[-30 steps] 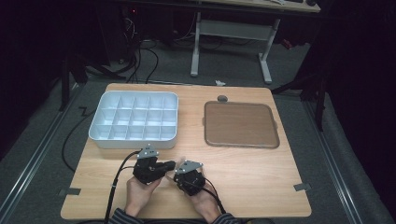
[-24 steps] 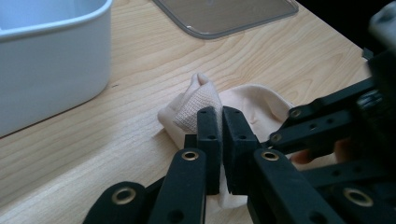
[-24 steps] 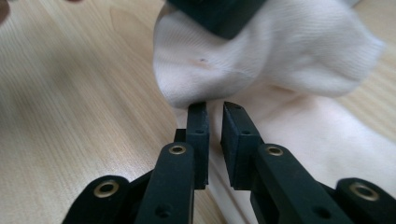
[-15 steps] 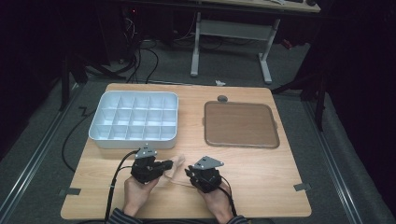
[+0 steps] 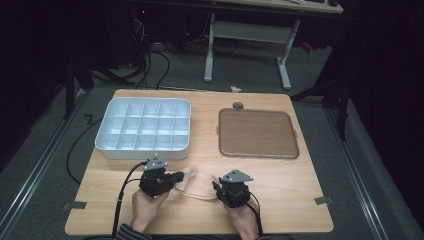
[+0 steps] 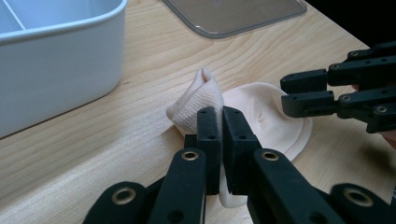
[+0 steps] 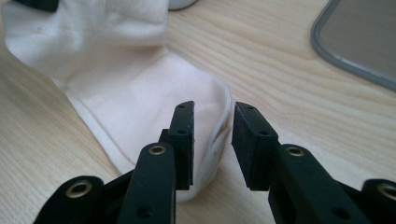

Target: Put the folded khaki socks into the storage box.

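A pale sock [image 5: 197, 184] is lying on the table [image 5: 300, 190], stretching sideways between both hands. The left hand-held gripper [image 6: 219, 135] is pinching its ribbed end; the right hand-held gripper [image 7: 212, 140], jaws just opening and partly apart, is straddling its other edge.

Floor: dark grey carpet [image 5: 380, 165] | Furniture: wooden tabletop [image 5: 295, 187]; white-legged desk [image 5: 247, 35] behind | Cables [image 5: 150, 55] on floor | Light: dim

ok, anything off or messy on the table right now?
Nothing damaged or spilled. The pale sock lies crumpled, one end pinched up by the left gripper; the right gripper, jaws just opening, sits over its other edge. White divided tray and brown lid sit square.
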`<act>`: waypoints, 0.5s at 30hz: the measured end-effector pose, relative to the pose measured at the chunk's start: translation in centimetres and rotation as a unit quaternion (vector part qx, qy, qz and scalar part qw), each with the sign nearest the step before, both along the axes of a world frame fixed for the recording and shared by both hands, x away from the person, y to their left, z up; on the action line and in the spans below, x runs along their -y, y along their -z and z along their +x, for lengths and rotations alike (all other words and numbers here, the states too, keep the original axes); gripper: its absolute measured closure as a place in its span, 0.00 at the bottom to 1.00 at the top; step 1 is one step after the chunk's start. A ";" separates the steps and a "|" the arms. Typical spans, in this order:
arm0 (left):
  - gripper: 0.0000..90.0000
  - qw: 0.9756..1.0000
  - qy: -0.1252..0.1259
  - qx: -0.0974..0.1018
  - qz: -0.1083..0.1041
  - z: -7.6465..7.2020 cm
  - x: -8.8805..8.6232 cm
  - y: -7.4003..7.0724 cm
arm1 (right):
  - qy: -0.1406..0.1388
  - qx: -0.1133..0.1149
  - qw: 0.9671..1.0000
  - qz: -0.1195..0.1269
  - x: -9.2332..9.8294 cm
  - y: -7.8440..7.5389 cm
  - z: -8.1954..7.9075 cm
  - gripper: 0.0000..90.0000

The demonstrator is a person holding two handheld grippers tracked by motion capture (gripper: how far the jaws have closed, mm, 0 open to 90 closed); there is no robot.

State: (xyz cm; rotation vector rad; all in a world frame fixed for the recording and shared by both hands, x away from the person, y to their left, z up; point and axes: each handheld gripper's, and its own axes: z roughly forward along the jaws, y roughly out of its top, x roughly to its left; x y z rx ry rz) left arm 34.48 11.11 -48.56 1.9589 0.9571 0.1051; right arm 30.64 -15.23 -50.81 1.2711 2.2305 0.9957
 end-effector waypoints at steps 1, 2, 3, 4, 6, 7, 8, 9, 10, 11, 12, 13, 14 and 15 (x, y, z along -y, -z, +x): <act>0.97 1.000 0.000 0.000 0.000 0.0 0.0 0.0 | 0.001 -0.004 1.000 0.000 0.0 0.2 0.0 0.77; 0.97 1.000 0.000 0.001 0.000 0.0 0.0 0.0 | 0.001 -0.008 1.000 -0.001 0.1 0.3 0.0 0.78; 0.97 1.000 0.000 0.001 0.000 0.0 0.0 0.0 | 0.000 -0.012 1.000 -0.002 0.1 0.5 -0.1 0.79; 0.97 1.000 0.001 0.001 0.000 -0.1 0.1 0.0 | 0.001 -0.015 1.000 -0.004 0.1 0.7 -0.1 0.80; 0.97 1.000 0.001 0.002 0.000 -0.1 0.1 0.0 | 0.003 -0.013 1.000 -0.003 0.1 1.0 -0.1 0.83; 0.97 1.000 0.002 0.002 -0.001 -0.1 0.1 0.0 | 0.004 -0.019 1.000 -0.002 0.0 1.1 0.0 0.83; 0.97 1.000 0.003 0.003 -0.001 -0.1 0.1 0.0 | 0.001 -0.024 1.000 -0.003 0.0 1.3 0.1 0.83; 0.97 1.000 0.004 0.005 -0.001 -0.2 0.2 -0.1 | 0.002 -0.026 1.000 -0.004 -0.1 1.5 0.2 0.84; 0.97 1.000 0.004 0.005 -0.001 -0.2 0.2 -0.1 | 0.002 -0.026 1.000 -0.005 -0.1 1.6 0.3 0.84; 0.97 1.000 0.005 0.007 -0.001 -0.2 0.2 -0.1 | 0.002 -0.026 1.000 -0.003 -0.2 1.7 0.4 0.85; 0.97 1.000 0.005 0.008 -0.001 -0.3 0.2 -0.2 | 0.003 -0.025 1.000 -0.002 -0.2 1.7 0.5 0.85; 0.97 1.000 0.005 0.009 -0.002 -0.3 0.2 -0.2 | 0.002 -0.025 1.000 -0.003 -0.4 1.7 0.6 0.86; 0.97 1.000 0.006 0.011 -0.001 -0.3 0.1 -0.3 | 0.000 -0.023 1.000 -0.004 -0.4 1.7 0.6 0.86; 0.97 1.000 0.005 0.013 -0.001 -0.2 0.1 -0.3 | 0.000 -0.023 1.000 -0.004 -0.5 1.8 0.7 0.86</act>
